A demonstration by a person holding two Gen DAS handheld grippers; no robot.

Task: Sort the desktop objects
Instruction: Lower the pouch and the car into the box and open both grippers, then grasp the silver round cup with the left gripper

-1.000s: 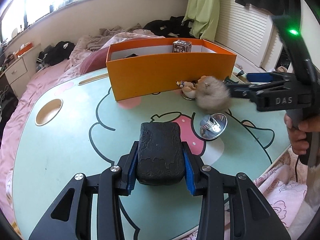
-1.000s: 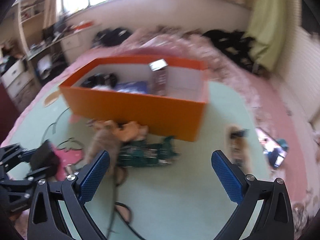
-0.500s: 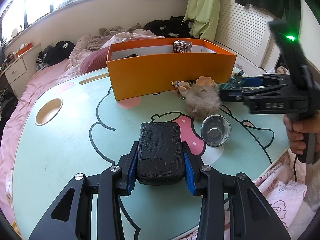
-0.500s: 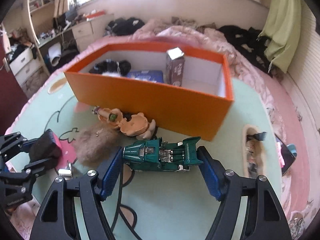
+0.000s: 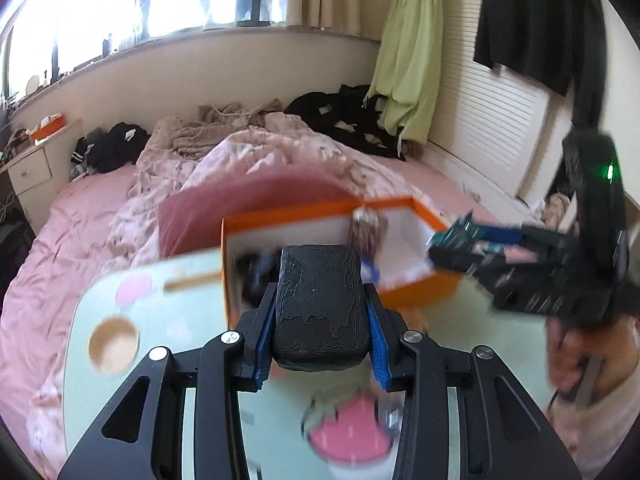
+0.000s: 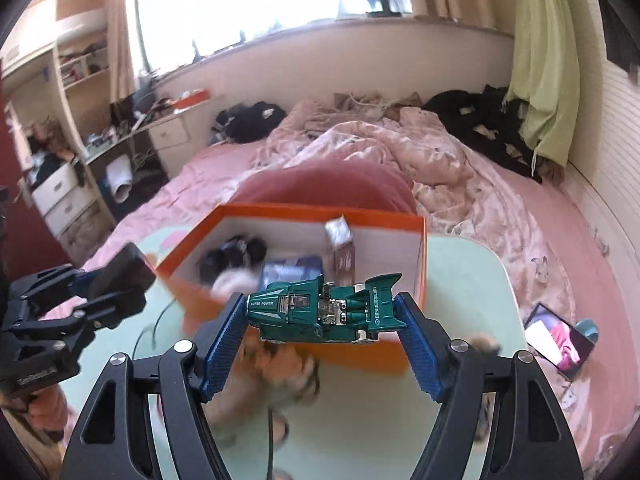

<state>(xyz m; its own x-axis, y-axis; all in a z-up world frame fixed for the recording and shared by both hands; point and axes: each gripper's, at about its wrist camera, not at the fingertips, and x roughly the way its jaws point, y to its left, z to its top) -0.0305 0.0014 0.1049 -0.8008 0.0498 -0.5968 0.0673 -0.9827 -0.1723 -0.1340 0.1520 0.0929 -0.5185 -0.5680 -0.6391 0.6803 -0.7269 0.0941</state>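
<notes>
My left gripper (image 5: 320, 312) is shut on a black textured block (image 5: 320, 300) and holds it in the air in front of the orange box (image 5: 416, 284). My right gripper (image 6: 324, 316) is shut on a green toy car (image 6: 324, 308), held crosswise above the near wall of the orange box (image 6: 360, 354). The box holds a small carton (image 6: 340, 248), a blue packet (image 6: 292, 268) and a black-and-white item (image 6: 236, 256). The right gripper with the car (image 5: 460, 234) shows at the box's right end in the left wrist view. The left gripper with the block (image 6: 124, 280) shows at left in the right wrist view.
The box stands on a pale green cartoon table (image 5: 132, 392) with a round cup recess (image 5: 114, 344). A blurred furry toy (image 6: 280, 372) lies below the car. A phone (image 6: 558, 340) lies on the pink bed at right. Bedding and clothes lie behind the table.
Both grippers have risen and moved toward the orange box. The right gripper closed on the green car and lifted it off the table. The left still grips the black block.
</notes>
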